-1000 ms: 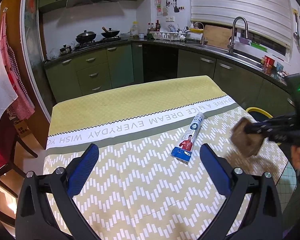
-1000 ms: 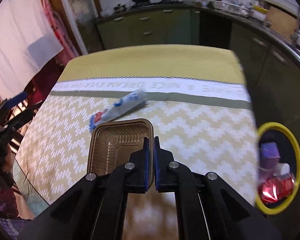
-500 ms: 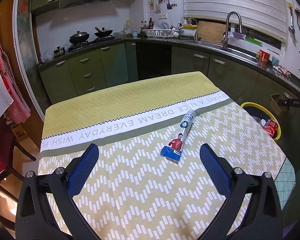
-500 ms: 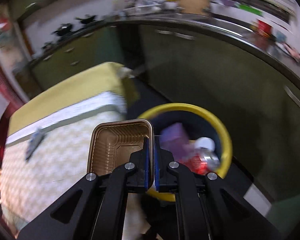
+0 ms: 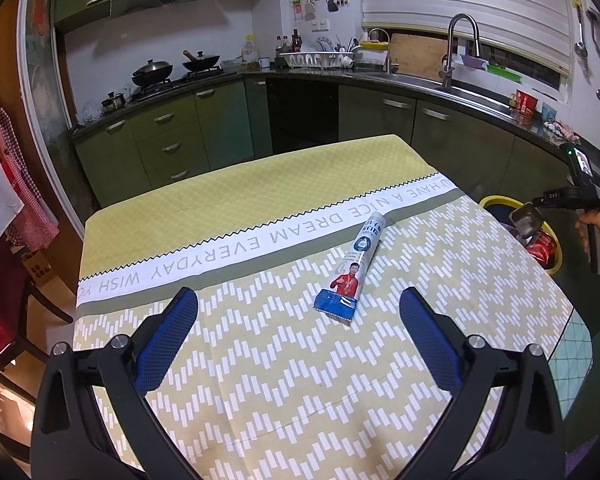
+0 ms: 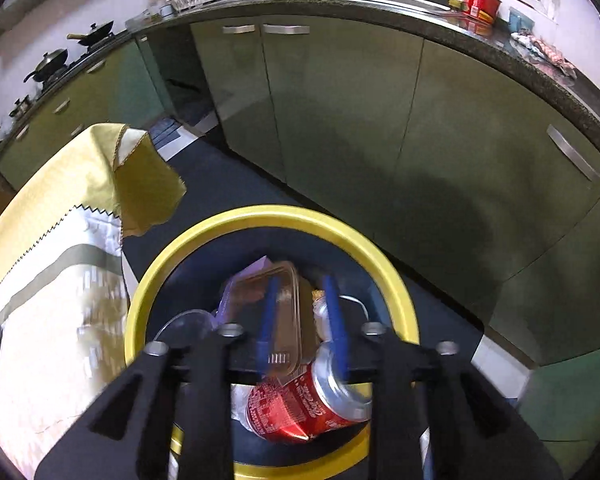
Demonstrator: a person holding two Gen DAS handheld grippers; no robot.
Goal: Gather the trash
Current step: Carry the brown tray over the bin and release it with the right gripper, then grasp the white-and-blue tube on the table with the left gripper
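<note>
Tray (image 6: 288, 320) is dropping between the right gripper (image 6: 302, 320)'s just-parted jaws, released over the yellow-rimmed bin (image 6: 268, 216). The left gripper (image 5: 298, 336) is waiting agape. Beyond it, well short of the bin, the tube (image 5: 354, 264) is lying flat, cap pointing away toward the tablecloth's lettered band; likely light, squashy, best pinched mid-body.

One tube (image 5: 356, 260) on the bench (image 5: 260, 380); one bin (image 6: 268, 220); one tray (image 6: 286, 320); one can (image 6: 312, 404); two pans (image 5: 176, 66).
</note>
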